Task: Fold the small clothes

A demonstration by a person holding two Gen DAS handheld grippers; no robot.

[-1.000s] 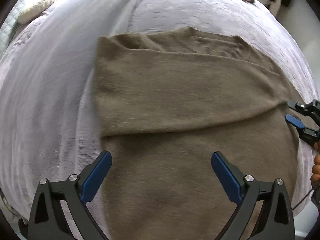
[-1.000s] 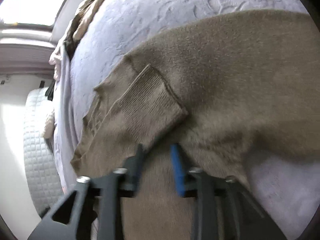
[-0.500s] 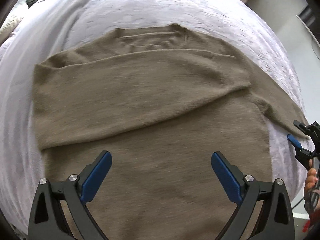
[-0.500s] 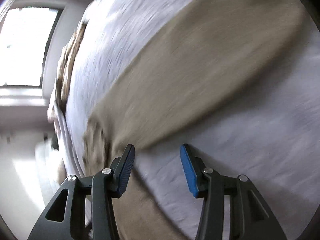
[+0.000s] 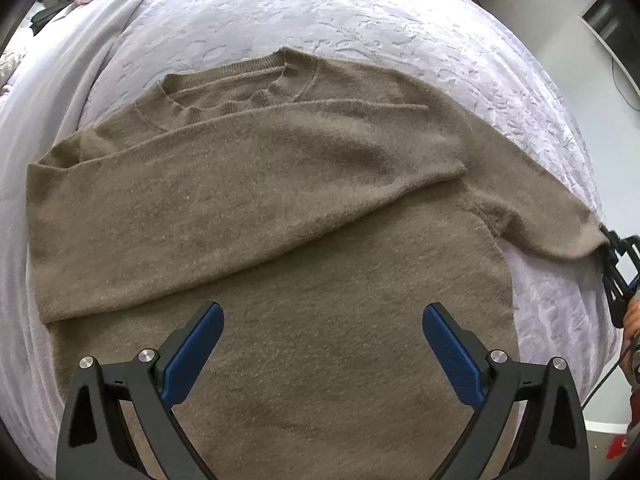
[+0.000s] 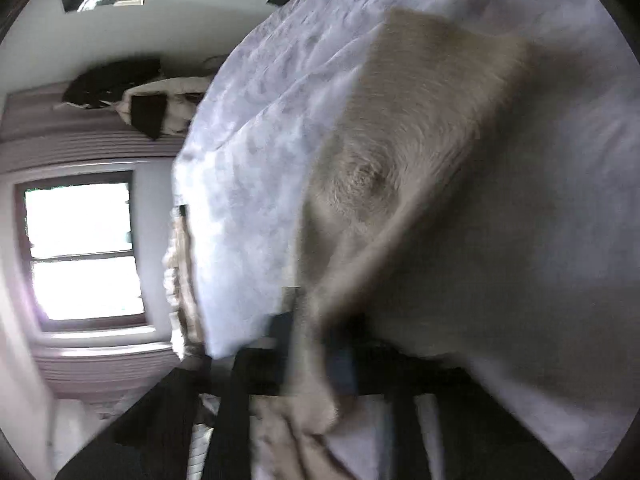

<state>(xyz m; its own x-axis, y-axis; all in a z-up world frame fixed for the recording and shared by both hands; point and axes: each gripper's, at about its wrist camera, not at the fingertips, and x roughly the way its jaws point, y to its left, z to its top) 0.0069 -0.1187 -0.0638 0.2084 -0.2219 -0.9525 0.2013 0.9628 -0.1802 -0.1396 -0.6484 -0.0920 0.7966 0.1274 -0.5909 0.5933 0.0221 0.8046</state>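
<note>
Sweater flat on bed, right sleeve pinched.
Brown sweater (image 5: 280, 208) lies on lilac bedspread (image 5: 360, 12); left gripper (image 5: 322, 344) wide, empty above hem; right gripper (image 6: 310, 344) just clamped onto sleeve cuff (image 5: 576, 236), far right.

No readable text, label, brand, number or sign anywhere in either view.
</note>
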